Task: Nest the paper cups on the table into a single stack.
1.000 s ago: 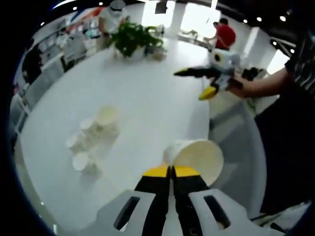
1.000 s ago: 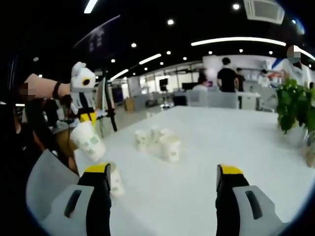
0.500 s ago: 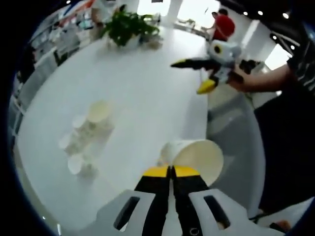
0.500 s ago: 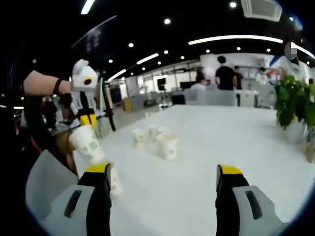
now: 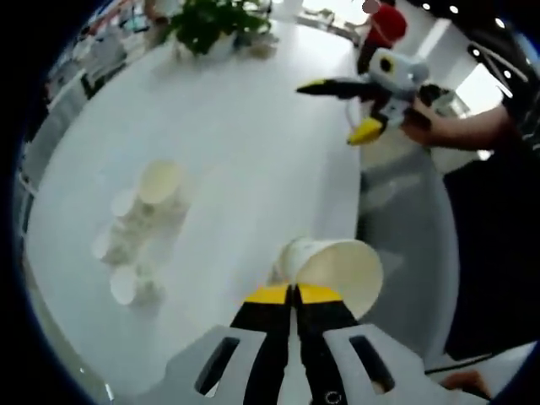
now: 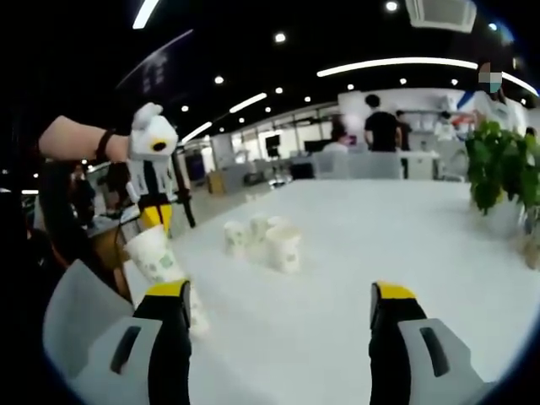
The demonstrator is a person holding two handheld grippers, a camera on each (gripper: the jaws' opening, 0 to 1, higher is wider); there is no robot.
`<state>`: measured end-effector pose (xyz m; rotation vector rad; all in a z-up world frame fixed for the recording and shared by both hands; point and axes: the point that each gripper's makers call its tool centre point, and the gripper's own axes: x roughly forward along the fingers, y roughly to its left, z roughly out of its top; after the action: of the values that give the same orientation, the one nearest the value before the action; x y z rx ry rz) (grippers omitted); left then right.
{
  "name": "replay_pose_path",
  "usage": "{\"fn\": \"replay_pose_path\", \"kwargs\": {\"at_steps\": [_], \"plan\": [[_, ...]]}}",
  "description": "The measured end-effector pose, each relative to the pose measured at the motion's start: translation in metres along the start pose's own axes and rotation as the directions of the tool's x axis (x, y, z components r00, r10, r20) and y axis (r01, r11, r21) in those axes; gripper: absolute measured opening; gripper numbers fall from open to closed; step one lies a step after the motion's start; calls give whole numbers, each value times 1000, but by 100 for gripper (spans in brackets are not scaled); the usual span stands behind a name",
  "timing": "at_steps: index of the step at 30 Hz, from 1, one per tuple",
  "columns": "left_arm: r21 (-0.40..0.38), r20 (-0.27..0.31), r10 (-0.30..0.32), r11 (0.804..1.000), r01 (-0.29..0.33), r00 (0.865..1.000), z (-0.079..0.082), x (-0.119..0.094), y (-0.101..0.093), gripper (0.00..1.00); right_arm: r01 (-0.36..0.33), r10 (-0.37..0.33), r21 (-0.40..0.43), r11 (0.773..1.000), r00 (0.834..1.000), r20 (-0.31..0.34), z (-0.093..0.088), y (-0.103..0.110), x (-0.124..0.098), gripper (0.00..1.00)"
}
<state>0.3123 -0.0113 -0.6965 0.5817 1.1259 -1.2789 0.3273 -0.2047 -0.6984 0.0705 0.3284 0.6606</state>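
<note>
Lowered slightly, your left gripper (image 5: 292, 293) clamps a paper cup (image 5: 332, 270); right gripper (image 6: 279, 301) fingers apart; cup cluster (image 5: 135, 224) at nine o'clock on the tabletop (image 5: 253, 135).

An open-plan office: long white table (image 6: 405, 253), ceiling light strips (image 6: 396, 66), potted plant (image 6: 498, 169)

In the left gripper view, the table (image 5: 253, 126) takes the middle of the frame. A group of paper cups (image 5: 135, 228) stands at the middle left. One held cup (image 5: 333, 272) is at the lower centre, just above the left gripper (image 5: 293, 295). The plant (image 5: 211, 21) is at the top, and the right gripper (image 5: 350, 105) at the upper right.

In the right gripper view, the group of cups is at centre, the plant at the right edge, and the left gripper with its cup at the left.
</note>
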Motion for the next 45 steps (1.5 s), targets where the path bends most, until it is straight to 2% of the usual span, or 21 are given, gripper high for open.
{"fn": "replay_pose_path", "kwargs": {"at_steps": [3,8,20,23,25,27,31,32,34,37,45], "plan": [[6,-5,-3,1000,3,1000,2,3,1,0,3,-3,3,1000,1000,4,0,-3,0,85],[6,-53,-5,1000,6,999,-5,10,3,0,6,-6,6,1000,1000,3,-2,-5,-1,85],[7,-96,8,1000,-8,995,-5,25,1,0,-4,4,7,1000,1000,2,-3,-2,0,85],[30,-118,19,999,-16,993,-6,29,1,0,-3,3,9,1000,1000,5,-3,-3,-1,85],[77,-130,32,997,-22,991,-7,32,1,0,1,-1,8,1000,1000,2,-4,-4,-1,85],[74,-135,31,997,-22,990,-8,36,-1,0,-2,2,18,1000,1000,-3,-6,-3,-1,85],[100,-130,36,995,-23,991,-6,40,-3,0,1,-1,19,1000,1000,-1,-7,-2,-3,85],[155,-125,43,988,-24,991,-5,41,1,0,1,-1,20,1000,1000,0,-7,-2,-3,85],[211,-126,55,977,-27,991,-6,42,2,0,3,-3,22,1000,1000,-4,-9,-3,-3,85],[207,-133,49,978,-21,990,-8,45,-1,0,4,-4,27,1000,1000,0,-9,-4,-4,85],[216,-101,54,976,-31,993,-4,50,4,1,7,-7,37,999,1000,3,-9,-7,-6,84]]}}
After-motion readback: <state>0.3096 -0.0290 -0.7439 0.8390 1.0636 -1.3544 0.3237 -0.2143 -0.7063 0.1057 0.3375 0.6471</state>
